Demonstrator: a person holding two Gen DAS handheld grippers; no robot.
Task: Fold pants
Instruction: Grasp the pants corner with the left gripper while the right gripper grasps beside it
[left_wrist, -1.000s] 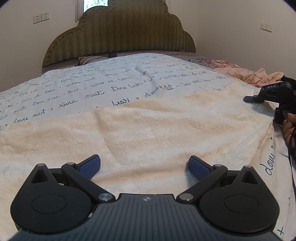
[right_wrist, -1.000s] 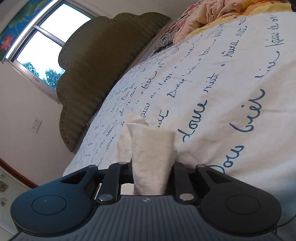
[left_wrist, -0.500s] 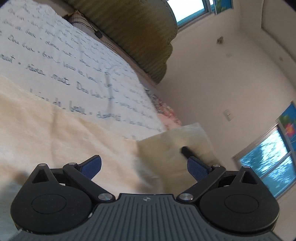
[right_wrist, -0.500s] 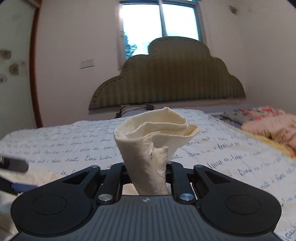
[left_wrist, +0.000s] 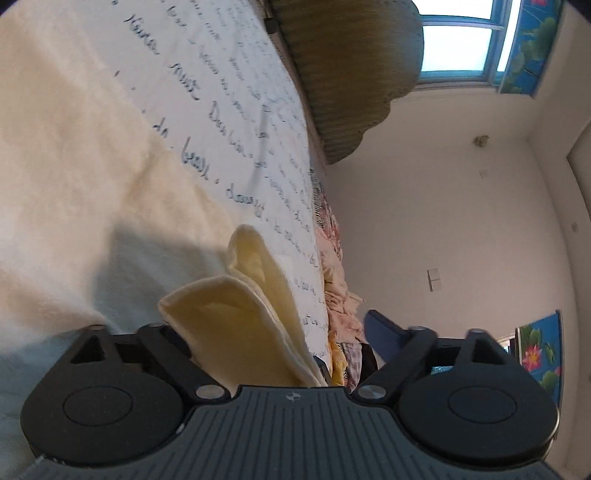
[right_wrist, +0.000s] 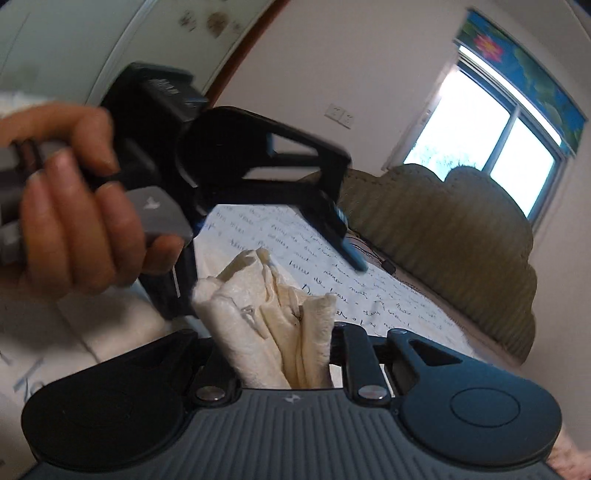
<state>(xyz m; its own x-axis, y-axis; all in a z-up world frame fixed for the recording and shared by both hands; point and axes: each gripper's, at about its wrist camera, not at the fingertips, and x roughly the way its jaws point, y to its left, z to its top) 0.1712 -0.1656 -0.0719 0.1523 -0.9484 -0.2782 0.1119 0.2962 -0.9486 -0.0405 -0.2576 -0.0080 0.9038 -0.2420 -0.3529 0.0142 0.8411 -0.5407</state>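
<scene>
We see the left gripper (left_wrist: 280, 332) closing, a folded edge of the cream pants (left_wrist: 236, 306) standing between its jaws, the blue right pad not touching; the right gripper (right_wrist: 280, 354) is clamped narrow on a bunched wad of the same pants (right_wrist: 273, 314); the remaining fabric lies on the script-printed bedsheet (left_wrist: 236, 92).

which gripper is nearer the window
Neither clearly. The right gripper, shut on the pants, and the left gripper, fingers closing around them, sit together, far from the window.
</scene>
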